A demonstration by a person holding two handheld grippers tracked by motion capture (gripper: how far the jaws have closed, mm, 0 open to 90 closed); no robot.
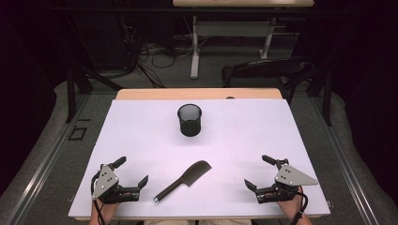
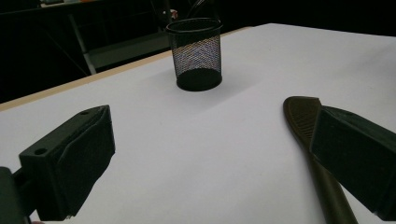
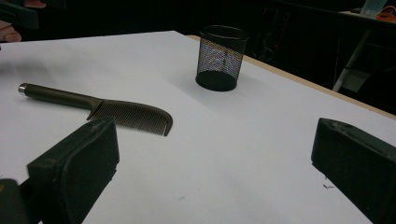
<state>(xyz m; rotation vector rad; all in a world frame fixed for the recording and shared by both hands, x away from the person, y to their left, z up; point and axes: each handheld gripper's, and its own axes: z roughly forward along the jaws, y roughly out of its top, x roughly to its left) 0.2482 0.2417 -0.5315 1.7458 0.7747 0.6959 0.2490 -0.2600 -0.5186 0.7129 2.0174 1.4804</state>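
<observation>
One fixed camera overhead, two riding low on the grippers.

The high view looks forward and down from above the near edge of the desk, taking in its whole top and the floor beyond the far edge. The left gripper view sits close to the surface near the near-left corner, facing the far edge; the right gripper view sits equally low near the near-right corner, angled toward the left. All three share the mesh cup and the comb at mid-desk.
</observation>
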